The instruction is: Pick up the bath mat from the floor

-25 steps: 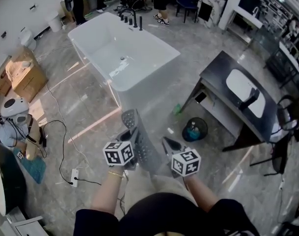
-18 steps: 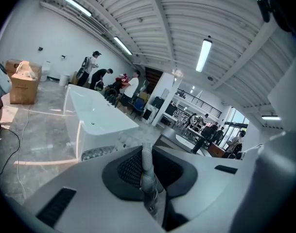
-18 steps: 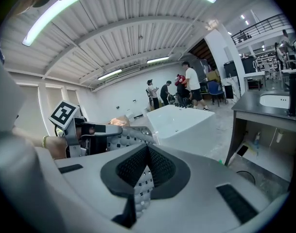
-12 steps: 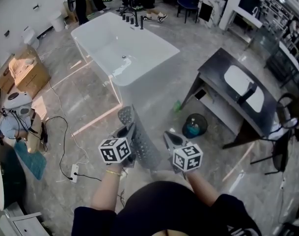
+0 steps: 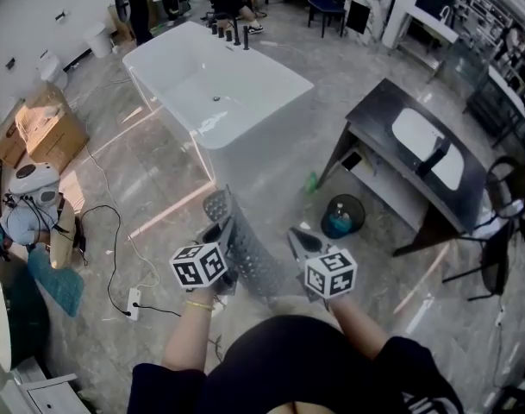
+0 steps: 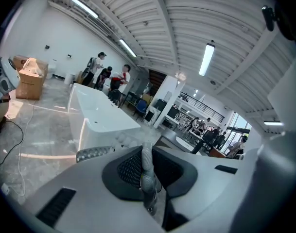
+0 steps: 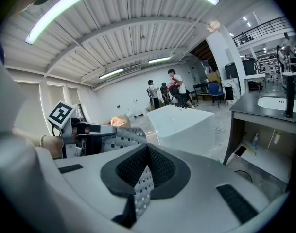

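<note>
View from above of a person standing on a grey marble floor, holding 2 grippers out in front. The left gripper has its jaws pinched tight on 1 edge of the bath mat. The right gripper is clamped the same way on the opposite edge. The mat is grey rubber dotted with small holes, and it is off the floor, hanging between the 2 grippers with its far end curling upward beyond the left one.

Past the mat stands a white freestanding bathtub. Its inside is bare and dry, with only a small drain fitting showing. To the right is a black vanity table with 1 white basin sunk into its top, nothing in it, and a black tap over its near edge. On the floor beside the table's front leg sits a round black bin holding a teal bottle. At far left an open cardboard box rests by the wall; its contents are pale and cannot be made out.
</note>
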A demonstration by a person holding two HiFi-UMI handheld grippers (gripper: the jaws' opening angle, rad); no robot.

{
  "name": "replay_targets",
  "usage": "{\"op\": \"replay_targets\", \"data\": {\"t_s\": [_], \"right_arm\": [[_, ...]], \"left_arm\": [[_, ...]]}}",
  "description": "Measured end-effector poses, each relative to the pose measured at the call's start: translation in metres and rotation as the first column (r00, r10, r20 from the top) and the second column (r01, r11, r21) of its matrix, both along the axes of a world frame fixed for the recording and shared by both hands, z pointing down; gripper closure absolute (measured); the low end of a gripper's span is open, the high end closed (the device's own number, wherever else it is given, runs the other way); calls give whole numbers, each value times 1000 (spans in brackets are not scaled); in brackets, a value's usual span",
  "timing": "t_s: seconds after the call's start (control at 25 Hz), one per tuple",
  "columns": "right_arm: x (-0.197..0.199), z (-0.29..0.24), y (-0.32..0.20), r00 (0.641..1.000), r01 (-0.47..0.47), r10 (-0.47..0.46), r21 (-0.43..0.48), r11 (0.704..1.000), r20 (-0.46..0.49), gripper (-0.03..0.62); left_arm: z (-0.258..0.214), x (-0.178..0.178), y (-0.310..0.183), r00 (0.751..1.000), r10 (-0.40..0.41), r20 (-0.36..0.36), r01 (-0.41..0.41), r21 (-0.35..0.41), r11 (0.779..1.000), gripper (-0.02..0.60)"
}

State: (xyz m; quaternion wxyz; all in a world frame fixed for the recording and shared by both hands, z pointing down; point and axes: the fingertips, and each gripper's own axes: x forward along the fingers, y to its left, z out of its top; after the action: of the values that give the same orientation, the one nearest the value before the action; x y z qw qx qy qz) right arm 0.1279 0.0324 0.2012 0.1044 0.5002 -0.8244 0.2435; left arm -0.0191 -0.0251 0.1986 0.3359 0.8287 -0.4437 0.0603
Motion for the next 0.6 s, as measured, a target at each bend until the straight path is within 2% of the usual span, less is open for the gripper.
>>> {"op": "replay_targets", "data": {"t_s": [0.6], "right_arm": [[1,-5,3,999,-4,5,11,1000,-51,583]], "left_arm": [[-6,-1,6,1000,14,2,-14,18,1000,545]]}}
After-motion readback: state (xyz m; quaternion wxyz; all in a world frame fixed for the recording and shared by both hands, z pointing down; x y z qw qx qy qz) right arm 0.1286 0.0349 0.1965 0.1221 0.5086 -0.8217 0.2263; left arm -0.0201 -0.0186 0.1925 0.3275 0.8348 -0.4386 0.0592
